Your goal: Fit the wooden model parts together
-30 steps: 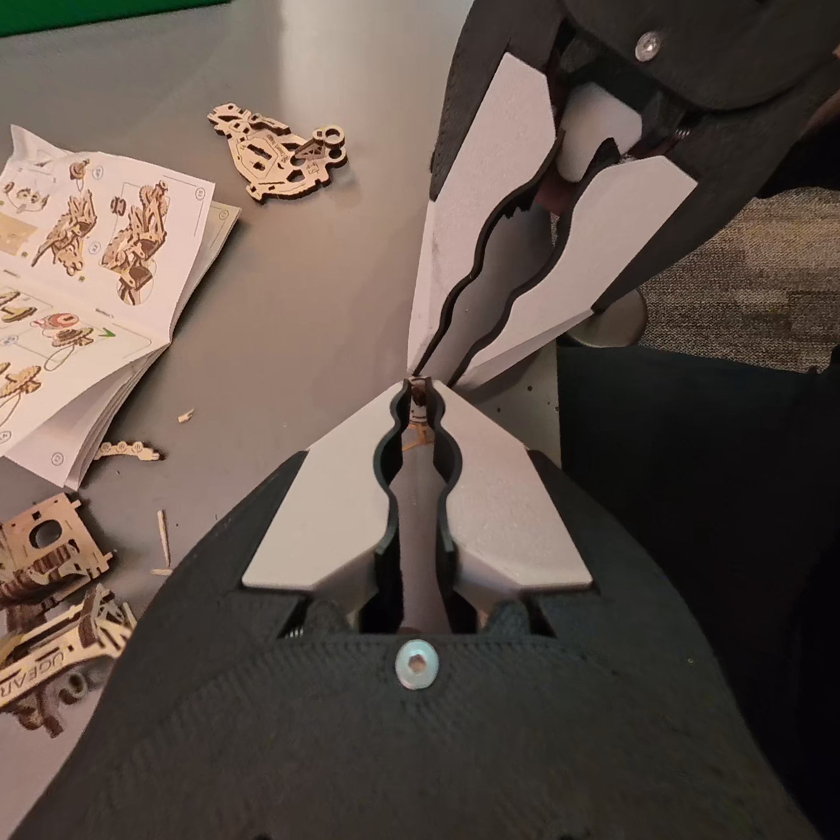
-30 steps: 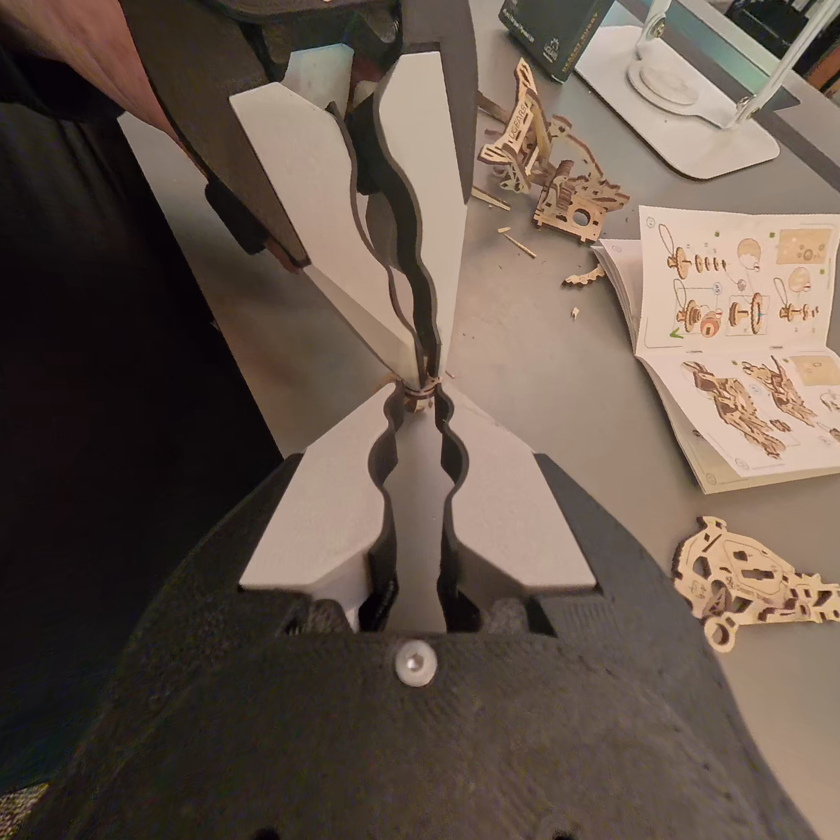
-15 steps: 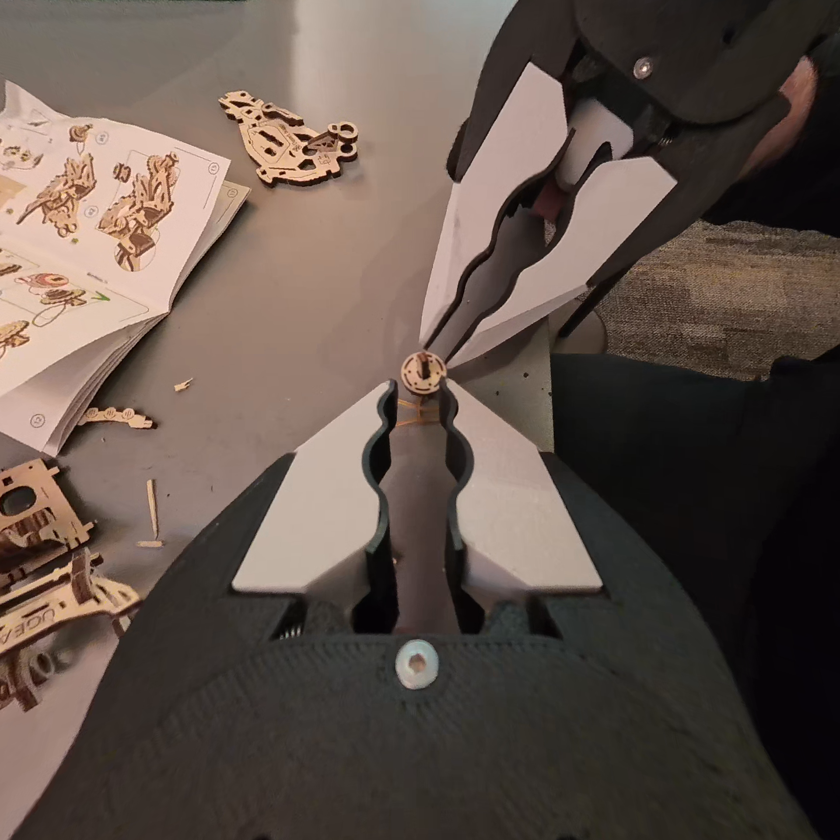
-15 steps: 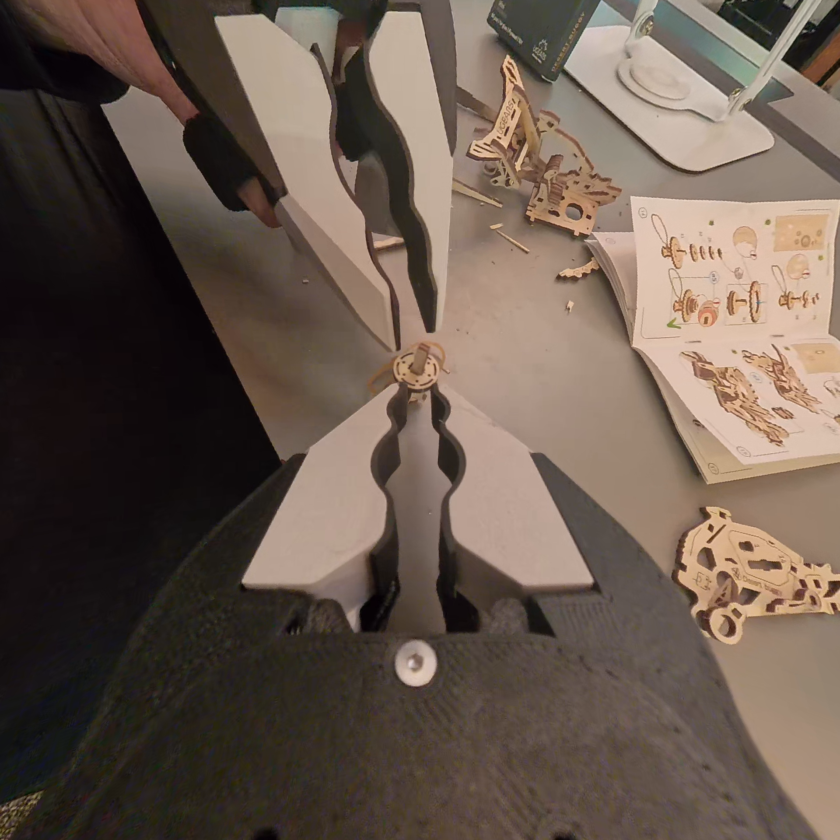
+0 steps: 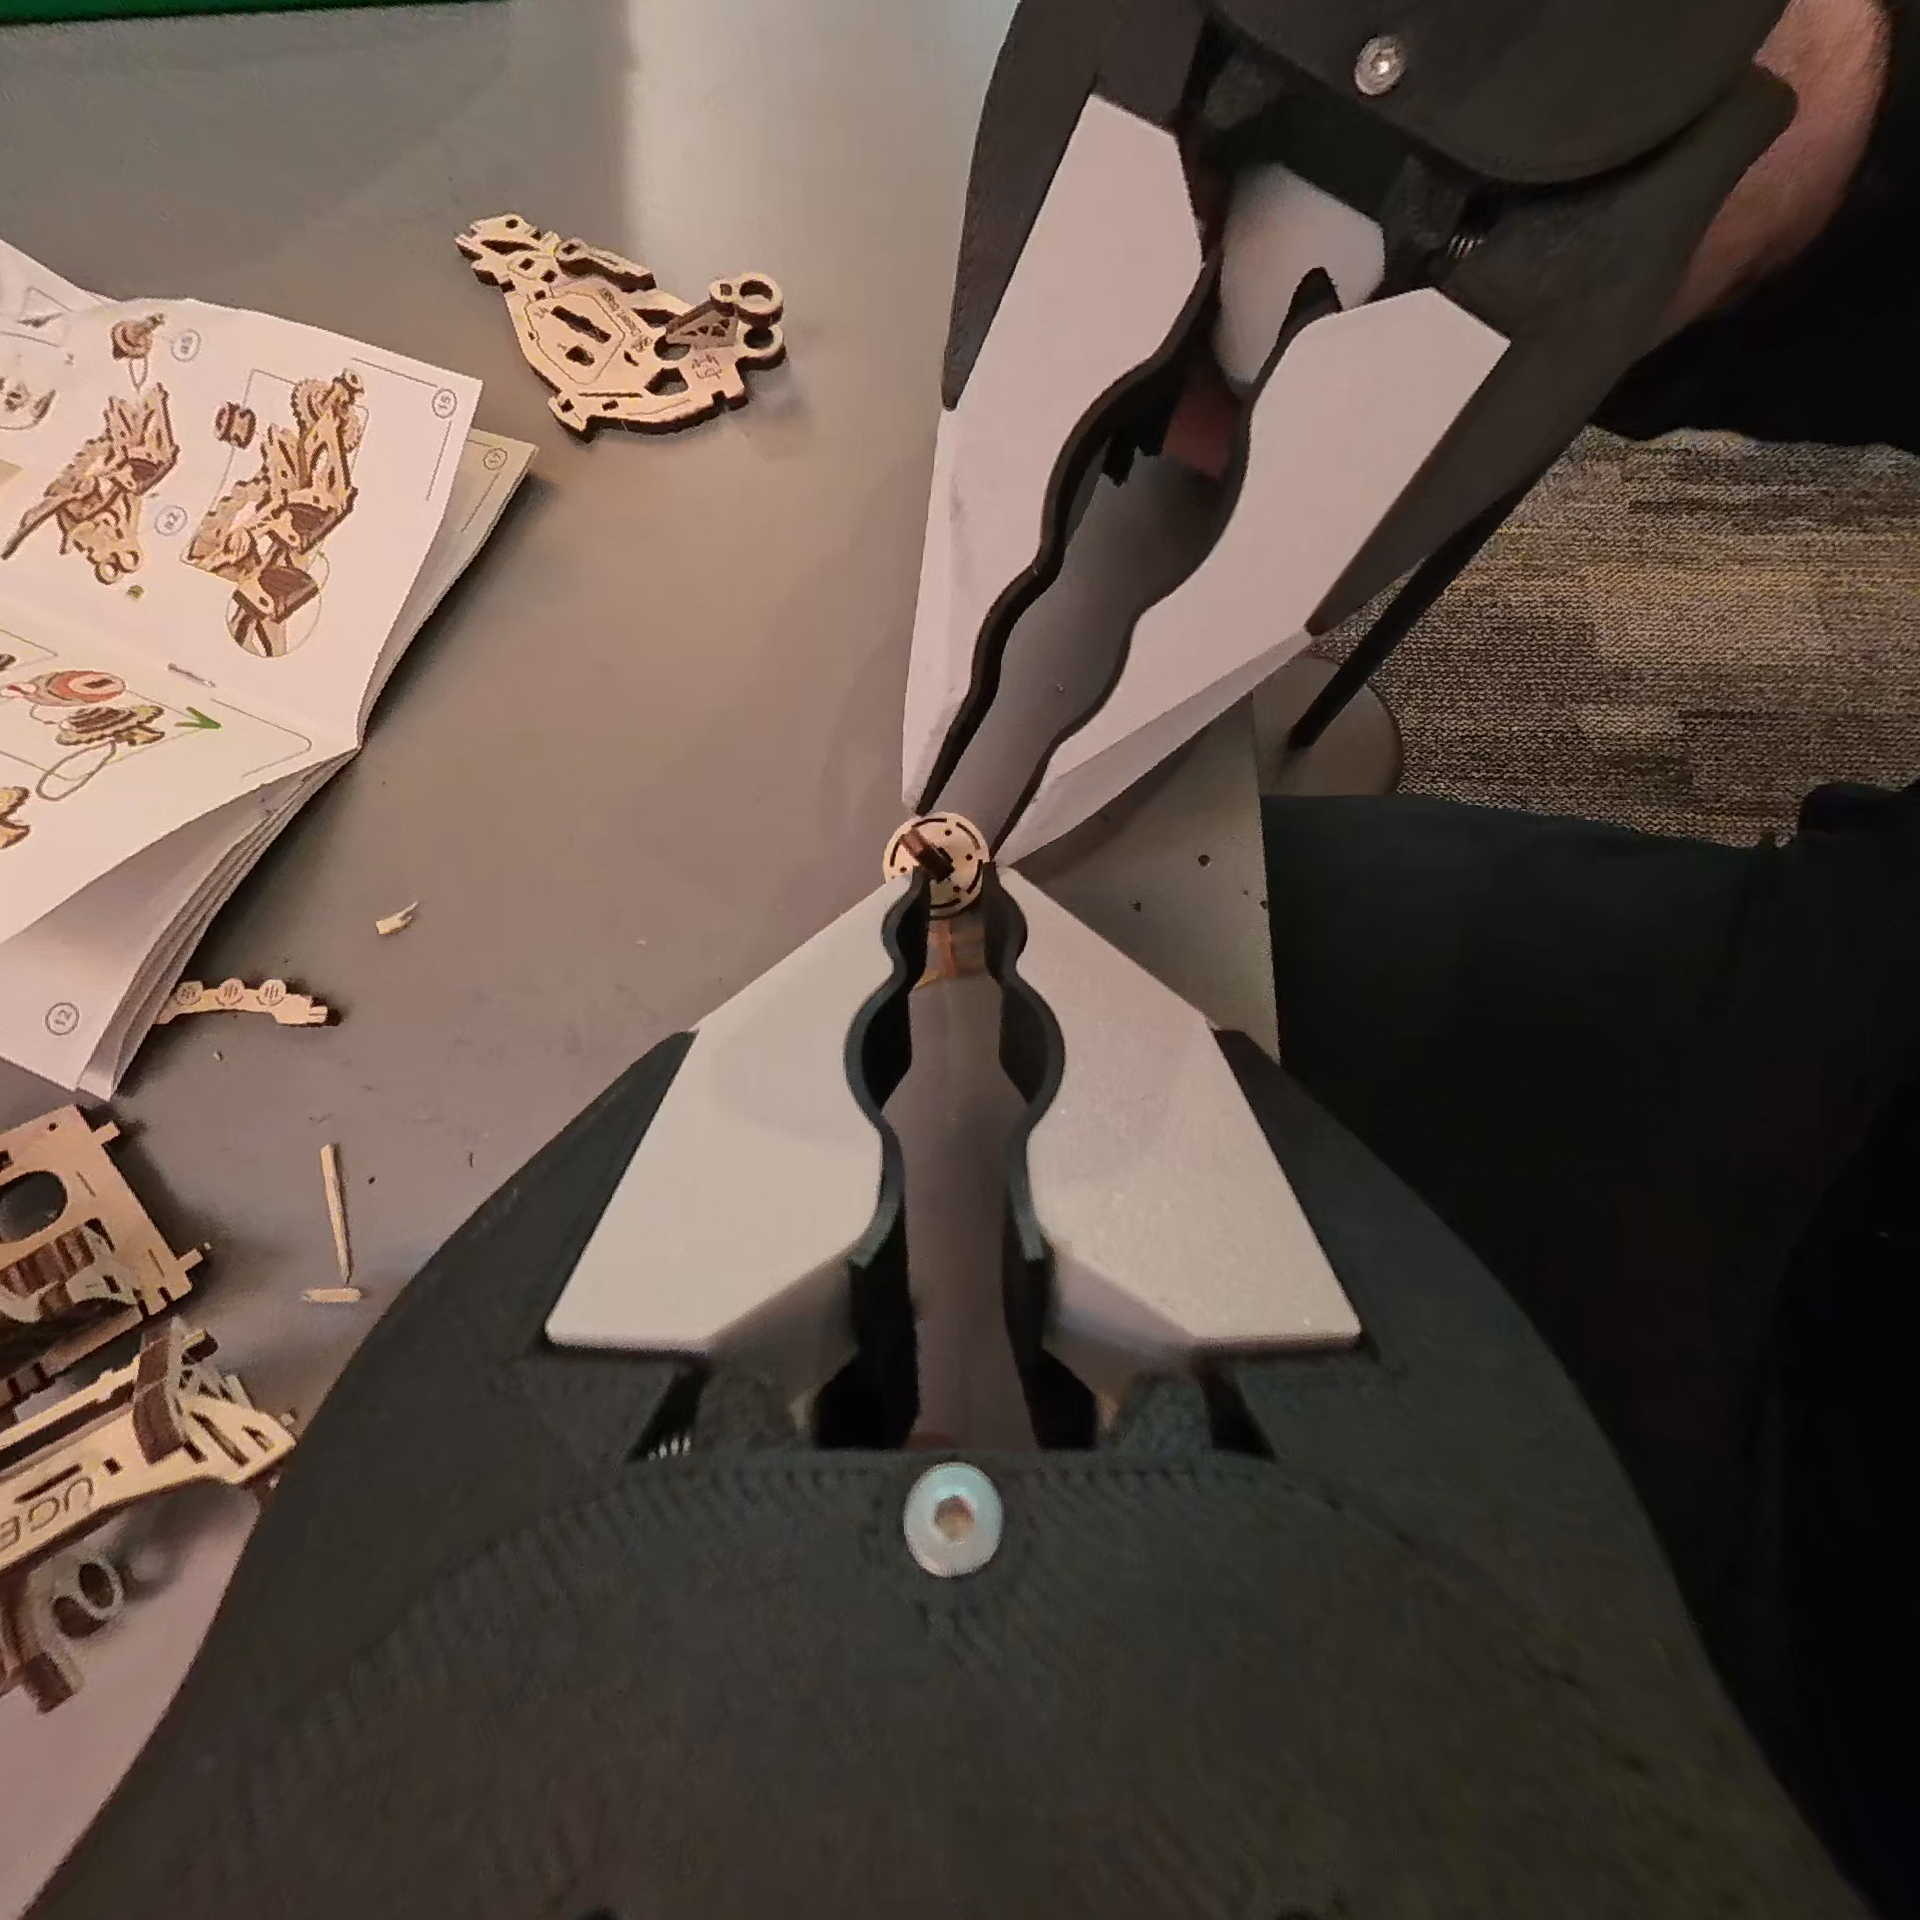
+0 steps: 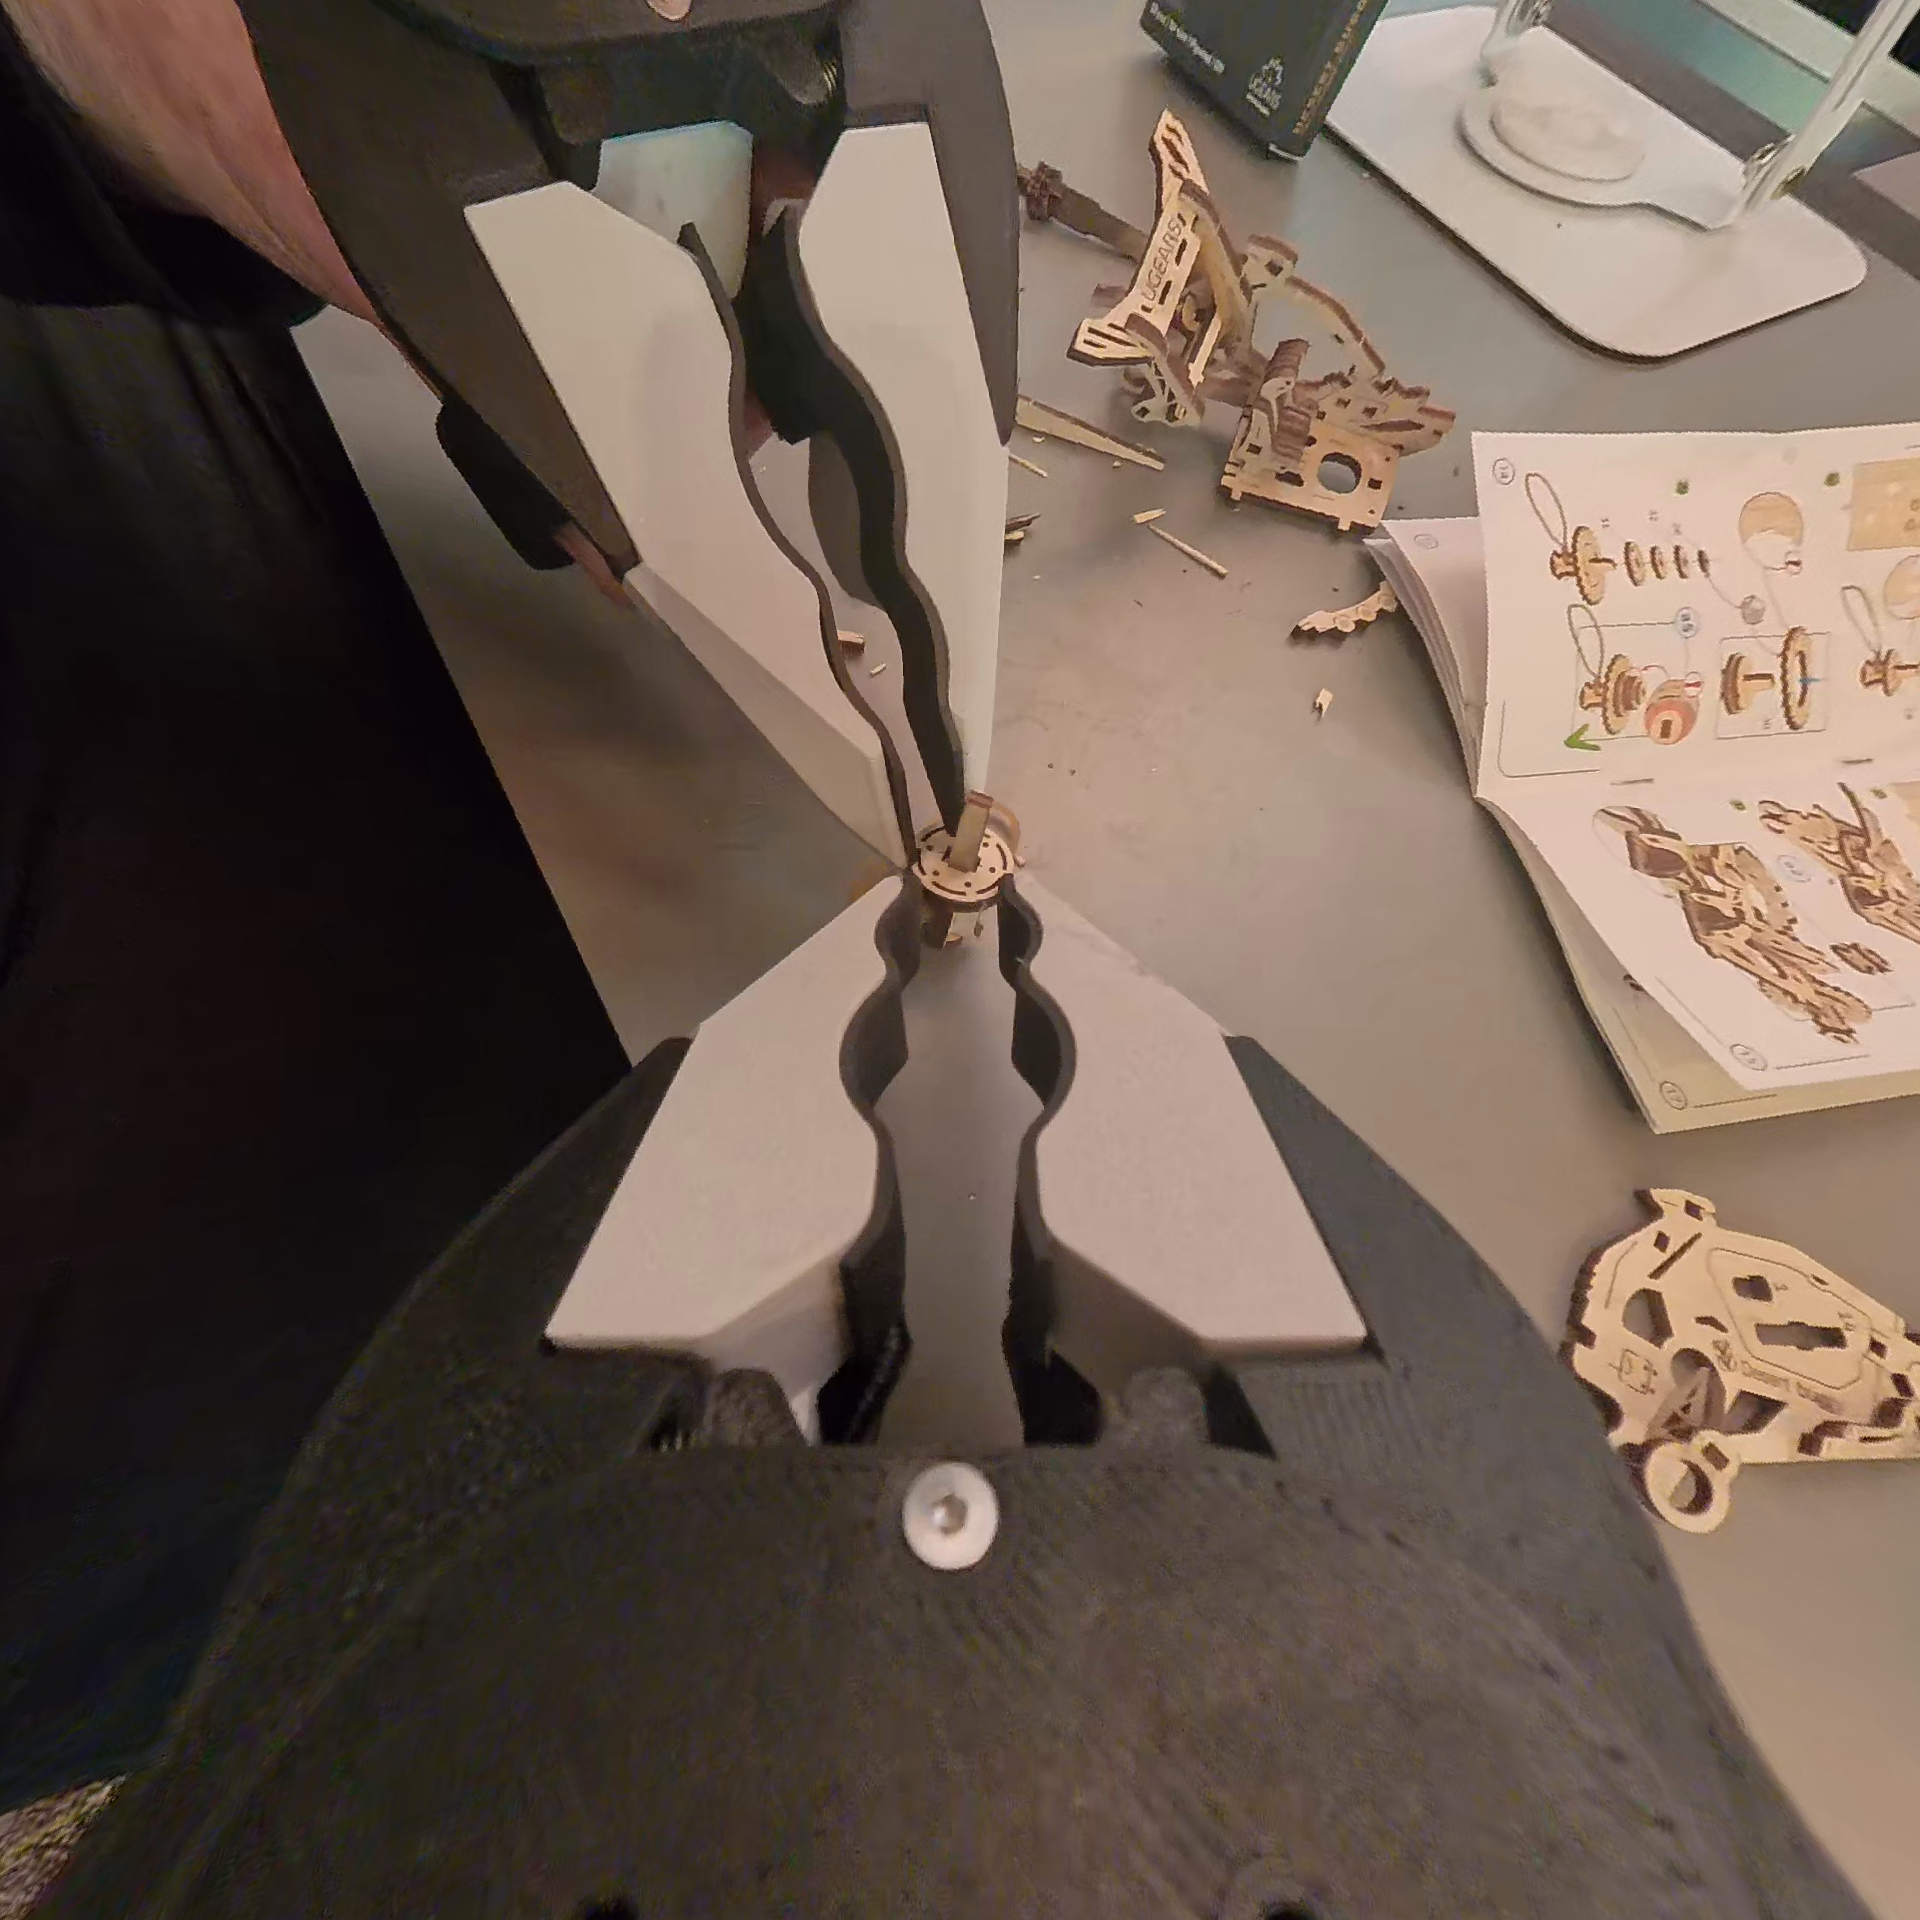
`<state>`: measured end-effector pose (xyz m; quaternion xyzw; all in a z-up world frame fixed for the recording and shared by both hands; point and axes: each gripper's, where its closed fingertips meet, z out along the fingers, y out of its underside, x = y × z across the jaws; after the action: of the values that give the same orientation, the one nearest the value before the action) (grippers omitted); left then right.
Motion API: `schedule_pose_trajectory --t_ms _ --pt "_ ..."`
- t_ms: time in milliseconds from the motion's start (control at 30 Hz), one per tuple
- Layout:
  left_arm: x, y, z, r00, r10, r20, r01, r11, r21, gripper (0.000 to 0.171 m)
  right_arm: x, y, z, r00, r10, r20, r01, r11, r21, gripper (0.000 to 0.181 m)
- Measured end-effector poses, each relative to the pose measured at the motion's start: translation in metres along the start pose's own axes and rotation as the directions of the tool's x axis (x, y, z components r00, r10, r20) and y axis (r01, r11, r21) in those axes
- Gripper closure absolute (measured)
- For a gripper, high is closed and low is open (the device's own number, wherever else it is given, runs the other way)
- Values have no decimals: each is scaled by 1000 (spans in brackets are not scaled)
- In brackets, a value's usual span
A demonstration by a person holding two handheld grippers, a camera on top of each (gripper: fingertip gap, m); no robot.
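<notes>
The left gripper pinches the little wooden wheel above the counter while the right gripper pinches it too, so this join looks nearly done, but more wooden parts lie unbuilt nearby.

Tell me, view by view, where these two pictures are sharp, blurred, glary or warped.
Left wrist view: sharp on the small wooden disc at the fingertips; pale glare streaks the grey table towards the top; wooden pieces at the lower left edge smear; wide-angle bending at the edges. Right wrist view: disc and instruction booklet crisp; dim warm light; this view's hand-held gripper body is soft in the foreground.
</notes>
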<state>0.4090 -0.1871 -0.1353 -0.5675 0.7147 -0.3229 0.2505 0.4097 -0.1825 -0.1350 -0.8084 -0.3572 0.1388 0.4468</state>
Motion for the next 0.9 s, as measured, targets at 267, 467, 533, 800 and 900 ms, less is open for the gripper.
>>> schedule_pose_trajectory --t_ms 267,467,533,800,900 --pt "1 -3 3 1000 5 8 -5 1000 18 163 1 3 -2 1000 14 15 -14 1000 -7 171" --pt "3 -3 3 999 18 37 -20 999 35 164 -1 4 -2 1000 9 20 -9 1000 -10 171" --pt "4 -3 3 998 31 55 -33 998 44 164 -1 4 -3 1000 4 17 -4 1000 -9 171" --pt "-1 -3 -5 999 -14 51 9 996 84 156 -2 4 -2 1000 3 8 -3 1000 -8 170" --pt "-1 0 -3 999 -34 24 32 996 82 155 -3 3 -1 1000 -6 9 6 1000 -9 171"
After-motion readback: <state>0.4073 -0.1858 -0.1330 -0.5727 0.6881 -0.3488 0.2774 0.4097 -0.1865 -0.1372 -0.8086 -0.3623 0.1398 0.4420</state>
